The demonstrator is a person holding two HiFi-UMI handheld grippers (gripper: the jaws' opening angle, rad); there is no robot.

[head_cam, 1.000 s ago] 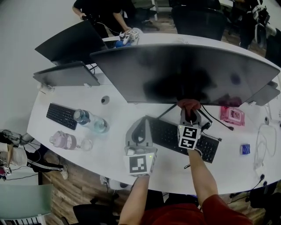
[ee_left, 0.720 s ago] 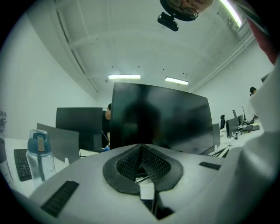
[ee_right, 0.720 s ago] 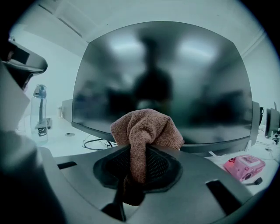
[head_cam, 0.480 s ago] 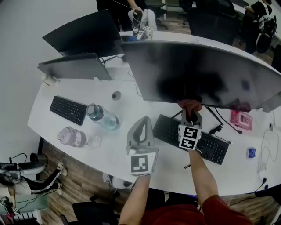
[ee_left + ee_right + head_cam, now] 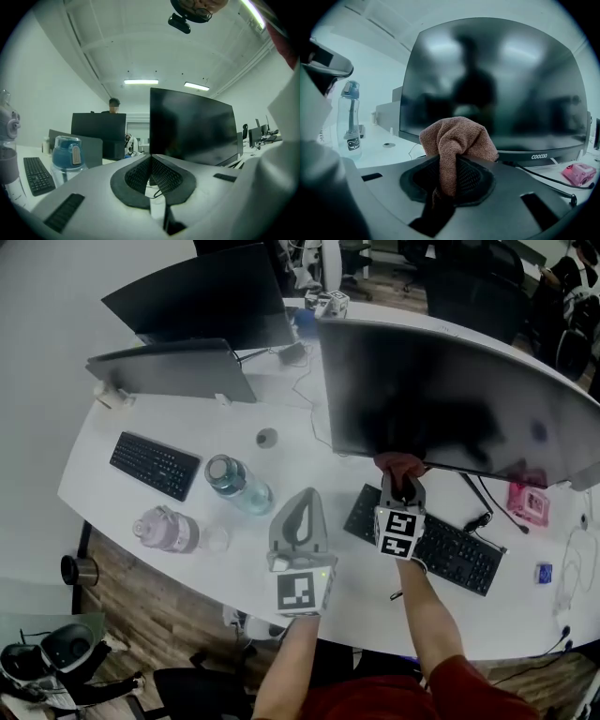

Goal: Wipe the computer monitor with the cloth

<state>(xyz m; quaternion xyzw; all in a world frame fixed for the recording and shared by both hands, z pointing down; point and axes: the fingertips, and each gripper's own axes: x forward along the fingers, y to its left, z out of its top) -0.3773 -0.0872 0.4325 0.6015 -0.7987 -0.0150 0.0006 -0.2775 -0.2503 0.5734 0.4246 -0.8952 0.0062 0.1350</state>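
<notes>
Gripping a bunched brown cloth [image 5: 457,140] in the right gripper [image 5: 452,173], jaws pinched on its tail, up at the lower edge of the big dark monitor [image 5: 450,409]; no telling whether touching. Holding the left gripper [image 5: 151,161] with jaws pressed together on nothing, low over the curved white desk [image 5: 309,451]. Below the screen, a black keyboard [image 5: 441,545]. Off left, a clear water bottle [image 5: 239,486], a pink bottle [image 5: 167,529], a second keyboard [image 5: 155,465], two more screens [image 5: 202,296]. Past the desk edge, wooden floor [image 5: 150,615].
</notes>
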